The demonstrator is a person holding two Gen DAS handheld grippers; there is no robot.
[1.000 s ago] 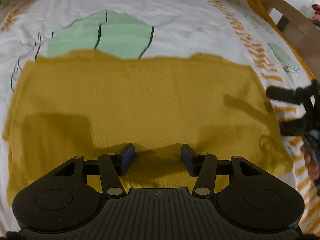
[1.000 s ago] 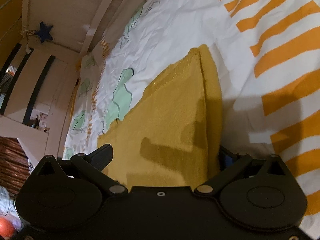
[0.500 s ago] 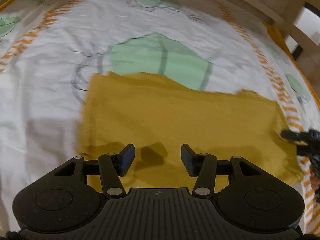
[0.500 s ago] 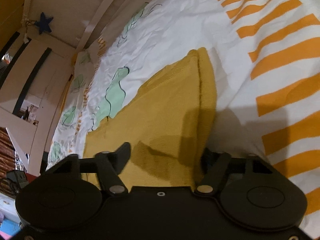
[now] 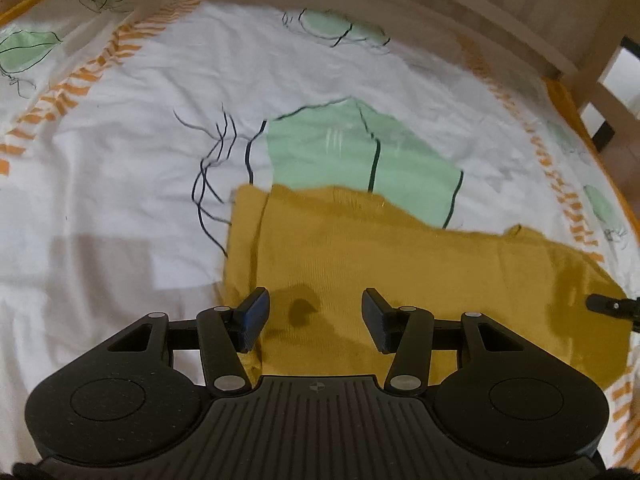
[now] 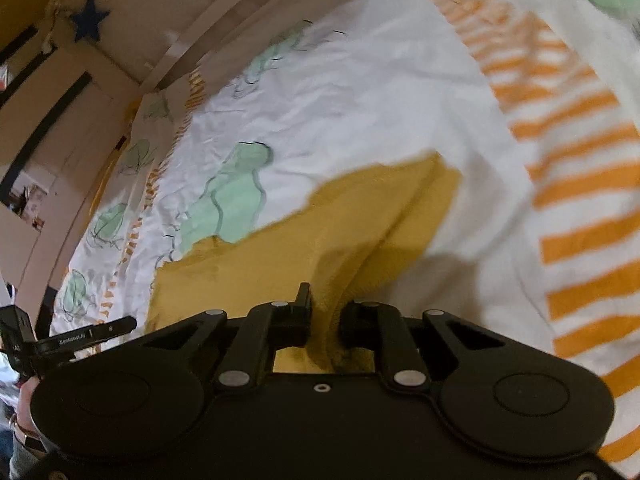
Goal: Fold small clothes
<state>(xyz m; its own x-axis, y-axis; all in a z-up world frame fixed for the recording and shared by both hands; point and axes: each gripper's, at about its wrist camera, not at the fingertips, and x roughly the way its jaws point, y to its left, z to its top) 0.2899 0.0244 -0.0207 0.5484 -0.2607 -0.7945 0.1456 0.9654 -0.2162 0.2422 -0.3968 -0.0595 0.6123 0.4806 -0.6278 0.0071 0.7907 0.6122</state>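
Mustard knit garment [image 5: 400,264] lies on the bed [image 5: 120,184]; right hand-held gripper [image 6: 324,320] pinches its near edge, left hand-held gripper [image 5: 316,320] hovers spread. Lift evenly, keeping edges aligned.

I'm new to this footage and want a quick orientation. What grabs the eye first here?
The mustard-yellow garment dominates, lying flat on a white bedsheet printed with green shapes and orange stripes. The left gripper hangs open over the garment's near edge. The right gripper looks shut on a raised fold at the garment's side.
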